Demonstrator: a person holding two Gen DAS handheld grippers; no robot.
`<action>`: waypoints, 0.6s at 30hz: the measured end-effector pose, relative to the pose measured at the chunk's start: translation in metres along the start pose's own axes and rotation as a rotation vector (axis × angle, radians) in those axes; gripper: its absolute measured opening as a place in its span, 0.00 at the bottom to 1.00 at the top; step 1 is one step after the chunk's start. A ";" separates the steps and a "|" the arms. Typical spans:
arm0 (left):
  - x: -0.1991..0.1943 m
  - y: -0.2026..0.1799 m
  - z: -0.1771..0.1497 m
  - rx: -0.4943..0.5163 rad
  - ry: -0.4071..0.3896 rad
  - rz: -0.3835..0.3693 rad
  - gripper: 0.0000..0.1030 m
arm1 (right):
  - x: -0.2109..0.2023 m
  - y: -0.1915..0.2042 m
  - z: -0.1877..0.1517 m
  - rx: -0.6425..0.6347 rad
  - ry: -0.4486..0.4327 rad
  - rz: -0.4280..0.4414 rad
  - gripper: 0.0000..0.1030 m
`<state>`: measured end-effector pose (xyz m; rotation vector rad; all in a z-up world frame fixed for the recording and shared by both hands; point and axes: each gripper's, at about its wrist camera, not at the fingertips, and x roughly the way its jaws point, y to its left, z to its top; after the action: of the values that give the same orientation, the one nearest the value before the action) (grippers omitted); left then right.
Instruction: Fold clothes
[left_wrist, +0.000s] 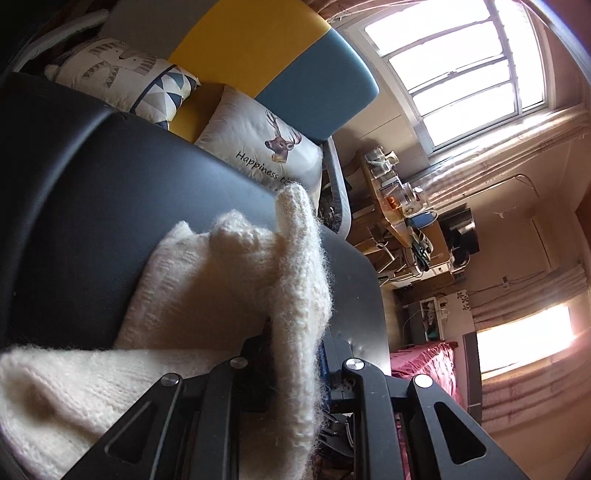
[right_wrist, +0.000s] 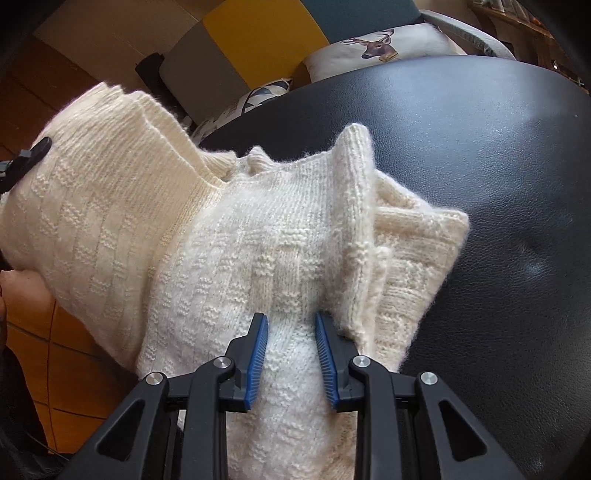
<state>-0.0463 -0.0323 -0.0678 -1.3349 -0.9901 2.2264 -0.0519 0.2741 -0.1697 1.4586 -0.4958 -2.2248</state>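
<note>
Left wrist view: the left hand-held gripper (left_wrist: 291, 365) is nearly closed, pinching a raised fold of a cream knitted sweater (left_wrist: 229, 280). The sweater lies over a black leather counter (left_wrist: 110, 184). A deer-print cushion (left_wrist: 266, 144) sits behind.

Right wrist view: the right hand-held gripper (right_wrist: 291, 354), blue pads (right_wrist: 258, 354) partly spread, clamps a bunched sweater (right_wrist: 221, 236) ridge.

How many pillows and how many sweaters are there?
Pillows: 2, a white cushion with a deer head and a white cushion with blue triangles
Sweaters: 1, a cream knitted wool sweater
Total: 3
</note>
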 end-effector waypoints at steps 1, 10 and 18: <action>0.009 -0.005 -0.004 0.001 0.014 0.008 0.18 | -0.002 -0.005 0.000 0.003 -0.003 0.009 0.27; 0.078 -0.031 -0.035 0.019 0.095 0.088 0.18 | -0.006 -0.014 -0.005 0.034 -0.035 0.107 0.27; 0.117 -0.051 -0.060 0.099 0.169 0.107 0.18 | -0.008 -0.023 -0.014 0.047 -0.070 0.167 0.26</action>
<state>-0.0531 0.0980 -0.1213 -1.5343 -0.7561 2.1650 -0.0397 0.2971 -0.1806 1.3139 -0.6722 -2.1508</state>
